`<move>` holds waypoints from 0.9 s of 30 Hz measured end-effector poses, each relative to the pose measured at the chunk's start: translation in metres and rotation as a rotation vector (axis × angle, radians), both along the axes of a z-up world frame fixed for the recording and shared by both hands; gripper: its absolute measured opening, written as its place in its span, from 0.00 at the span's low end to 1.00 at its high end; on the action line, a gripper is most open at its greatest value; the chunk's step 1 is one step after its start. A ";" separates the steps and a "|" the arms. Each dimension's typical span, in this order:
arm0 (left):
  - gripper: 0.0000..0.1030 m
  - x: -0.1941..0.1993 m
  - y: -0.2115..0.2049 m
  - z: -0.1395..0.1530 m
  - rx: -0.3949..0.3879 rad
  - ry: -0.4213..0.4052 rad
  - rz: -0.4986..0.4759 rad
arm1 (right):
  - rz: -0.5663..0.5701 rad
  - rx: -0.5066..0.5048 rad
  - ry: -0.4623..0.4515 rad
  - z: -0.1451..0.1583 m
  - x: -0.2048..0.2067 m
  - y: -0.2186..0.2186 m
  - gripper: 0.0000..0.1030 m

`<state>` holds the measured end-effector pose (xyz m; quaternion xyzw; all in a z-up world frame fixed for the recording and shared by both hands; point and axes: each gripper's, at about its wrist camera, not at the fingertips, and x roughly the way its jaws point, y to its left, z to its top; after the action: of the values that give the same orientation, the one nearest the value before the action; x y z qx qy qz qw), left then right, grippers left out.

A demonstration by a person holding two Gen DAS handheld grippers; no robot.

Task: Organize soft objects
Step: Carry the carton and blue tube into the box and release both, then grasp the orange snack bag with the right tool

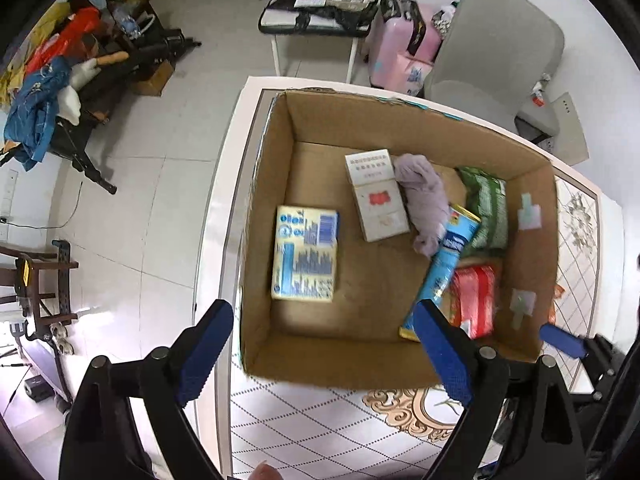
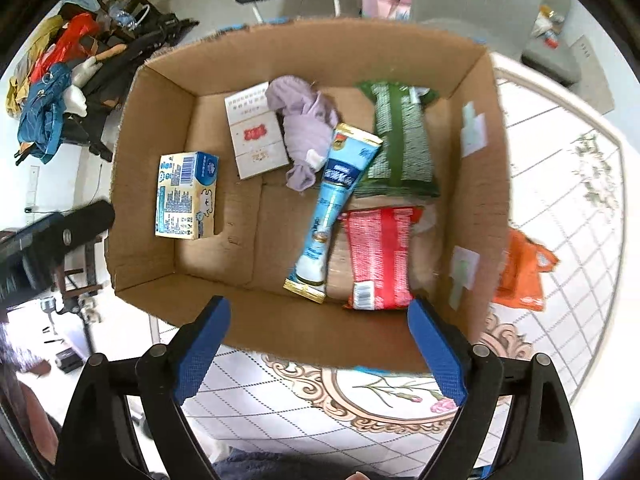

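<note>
I hold both claws, left (image 1: 324, 354) and right (image 2: 320, 350), released and empty above the box (image 2: 160, 256) holding tube (image 2: 336, 196) and cloth (image 2: 304, 132).

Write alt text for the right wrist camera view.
An open, empty right gripper hangs above a cardboard box holding a blue tube, red packet, green packet, lilac cloth and two small cartons. An orange packet lies outside on the patterned table.

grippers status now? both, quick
Left gripper: open, nothing between the jaws, above the near edge of the cardboard box.
Right gripper: open, holding nothing, also above the box.
</note>
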<state>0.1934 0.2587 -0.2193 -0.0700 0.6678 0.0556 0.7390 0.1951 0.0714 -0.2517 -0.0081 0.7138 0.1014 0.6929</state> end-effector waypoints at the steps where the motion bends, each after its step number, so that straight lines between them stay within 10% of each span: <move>1: 0.90 -0.008 -0.003 0.004 -0.004 -0.012 0.001 | 0.004 -0.009 -0.021 0.008 -0.005 -0.002 0.90; 17: 0.90 -0.072 -0.035 0.060 0.050 -0.147 -0.043 | -0.007 0.016 -0.178 0.074 -0.063 -0.029 0.90; 27: 0.90 -0.052 -0.069 0.030 0.034 -0.090 -0.086 | -0.200 -0.009 -0.153 0.052 -0.046 -0.124 0.90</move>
<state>0.1409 0.1900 -0.1893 -0.0310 0.6353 0.0317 0.7710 0.1494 -0.0530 -0.2000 0.0524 0.6567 0.0277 0.7519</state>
